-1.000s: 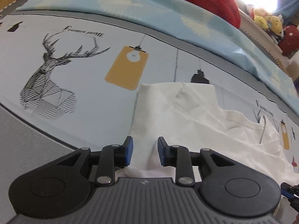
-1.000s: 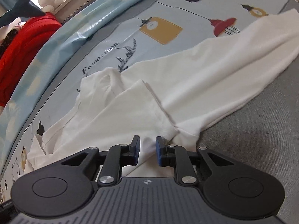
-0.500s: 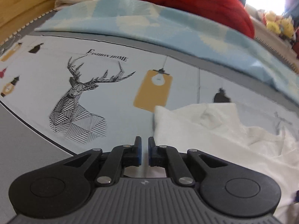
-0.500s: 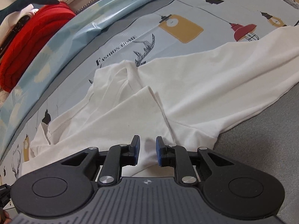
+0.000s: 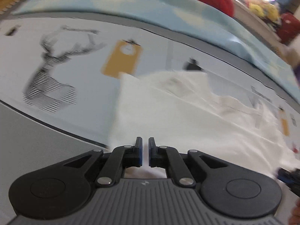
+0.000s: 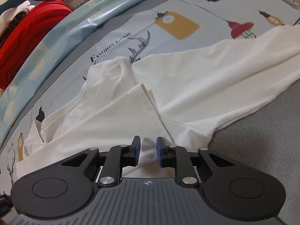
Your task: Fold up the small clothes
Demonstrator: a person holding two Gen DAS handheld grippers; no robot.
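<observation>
The left gripper [image 5: 145, 150] had its fingers nearly shut, a thin slit between them, seemingly pinching the near edge of the white shirt [image 6: 168, 86] on the bed [image 6: 262, 150], though blur hid the contact. The right gripper [image 6: 147, 151] was part open astride the hem, perhaps gripping. One sleeve lay folded in; most folding seemed left, and the far hem was cut off.

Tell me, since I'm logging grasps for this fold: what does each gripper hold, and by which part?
Both grip the white shirt at its near edge: the left gripper nearly shut on it, the right gripper pinching a small bunch of cloth.
</observation>
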